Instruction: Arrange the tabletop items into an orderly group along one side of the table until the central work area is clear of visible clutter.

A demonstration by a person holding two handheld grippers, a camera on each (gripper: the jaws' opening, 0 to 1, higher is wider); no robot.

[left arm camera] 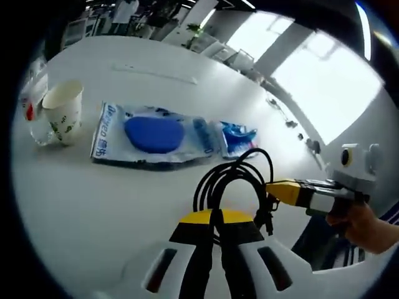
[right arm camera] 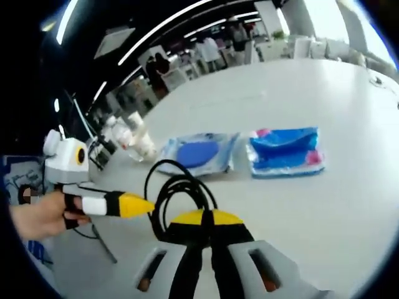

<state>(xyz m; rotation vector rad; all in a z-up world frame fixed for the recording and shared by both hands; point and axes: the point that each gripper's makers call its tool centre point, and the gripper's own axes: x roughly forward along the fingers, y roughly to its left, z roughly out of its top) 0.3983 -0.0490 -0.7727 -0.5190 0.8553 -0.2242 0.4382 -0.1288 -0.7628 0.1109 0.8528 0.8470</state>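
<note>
Cable coil (left arm camera: 232,180) pinched at its near end by both grippers, left (left arm camera: 216,219) and right (right arm camera: 204,219), loops rising away from closed jaws above the table (left arm camera: 81,212).

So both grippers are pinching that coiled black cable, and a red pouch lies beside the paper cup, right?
Not quite: the pouch beside the paper cup is blue, not red, as the left gripper view shows. Both the left gripper and right gripper do pinch the black cable.

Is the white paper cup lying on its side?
No, the white paper cup stands upright on the white table, its open mouth facing up.
</note>
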